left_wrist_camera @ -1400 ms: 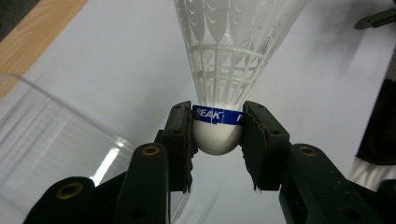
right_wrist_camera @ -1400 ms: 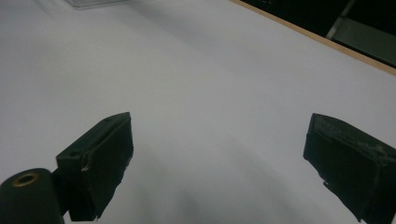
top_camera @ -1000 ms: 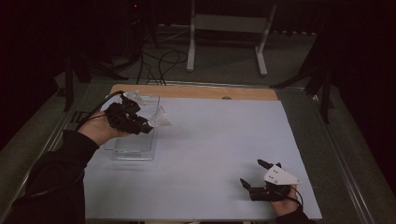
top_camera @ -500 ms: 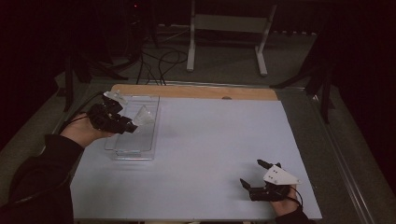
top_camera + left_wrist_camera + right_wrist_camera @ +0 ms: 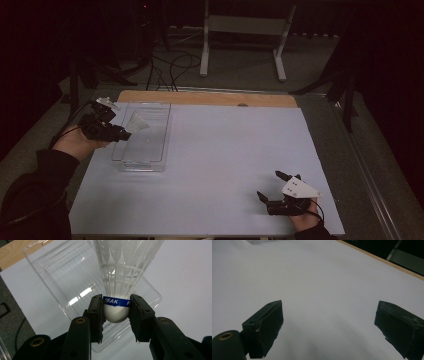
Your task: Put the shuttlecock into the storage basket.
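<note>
**Tongs: left pair clamped on a shuttlecock, right pair wide open**

Left tongs (image 5: 116, 312) are closed on the rounded white cork of a shuttlecock (image 5: 125, 270), one black pad pressing each side of it. I see a blue band with white lettering running round the top of the cork, just above the pads. From there the white feather skirt flares away from the tongs.

From the high view, I see my left hand holding these tongs (image 5: 122, 134) at the left edge of the white tabletop (image 5: 225, 165), with the shuttlecock (image 5: 136, 122) raised over the left rim of a clear plastic tray (image 5: 150, 155). It is held in the air and does not touch the tray.

This tray is a long, shallow, see-through rectangle lying flat on the left part of the tabletop, its far end near the strip of bare wood at the back. Through the left gripper view, the tray (image 5: 55, 282) lies directly beneath the shuttlecock, and I can see nothing inside it.

Right tongs (image 5: 272, 192) rest near the front right corner of the tabletop, well apart from the tray. Their jaws stand wide apart in the right gripper view (image 5: 328, 327), with only white tabletop (image 5: 324, 282) between them and nothing gripped.
</note>
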Available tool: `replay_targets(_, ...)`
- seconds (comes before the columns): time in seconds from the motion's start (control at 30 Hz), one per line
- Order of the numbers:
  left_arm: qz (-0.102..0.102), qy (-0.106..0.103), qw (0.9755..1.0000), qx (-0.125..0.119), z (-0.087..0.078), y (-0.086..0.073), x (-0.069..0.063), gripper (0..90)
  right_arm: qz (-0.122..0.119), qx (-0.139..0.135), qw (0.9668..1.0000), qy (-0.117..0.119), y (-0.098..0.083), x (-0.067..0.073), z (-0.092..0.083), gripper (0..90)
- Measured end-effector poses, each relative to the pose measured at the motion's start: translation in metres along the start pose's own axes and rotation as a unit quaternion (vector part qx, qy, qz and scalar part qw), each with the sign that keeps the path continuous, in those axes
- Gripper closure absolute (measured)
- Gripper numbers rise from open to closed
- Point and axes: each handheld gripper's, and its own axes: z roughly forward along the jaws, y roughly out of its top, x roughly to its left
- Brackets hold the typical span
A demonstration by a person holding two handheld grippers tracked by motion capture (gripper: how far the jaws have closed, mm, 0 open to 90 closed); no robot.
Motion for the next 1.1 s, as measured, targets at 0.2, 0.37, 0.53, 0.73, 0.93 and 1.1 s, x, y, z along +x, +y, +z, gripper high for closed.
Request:
replay_targets(0.2,-0.032,0.020,0.9993,0.008,0.005,-0.004,0.002,65.4,0.000,0.000,1.0000,-0.001,0.000,0.000,0.000,8.2)
replay_targets(0.37,-0.040,0.040,0.9981,0.023,0.011,-0.006,0.001,65.5,0.001,0.000,1.0000,0.000,0.000,0.000,-0.001,8.2)
replay_targets(0.53,-0.069,0.053,0.9959,0.027,0.016,-0.010,0.003,65.4,0.000,0.000,1.0000,0.001,0.000,0.000,0.000,8.2)
replay_targets(0.73,-0.067,0.059,0.9950,0.045,0.032,-0.016,0.004,65.4,0.001,0.001,1.0000,0.001,0.000,0.000,0.000,8.2)
replay_targets(0.93,-0.060,0.057,0.9955,0.048,0.041,-0.020,0.005,65.4,0.001,0.003,1.0000,0.003,0.000,0.000,0.000,8.2)
replay_targets(1.1,-0.050,0.055,0.9957,0.056,0.047,-0.022,0.006,65.4,0.004,0.005,1.0000,0.004,-0.001,0.000,0.000,8.2)
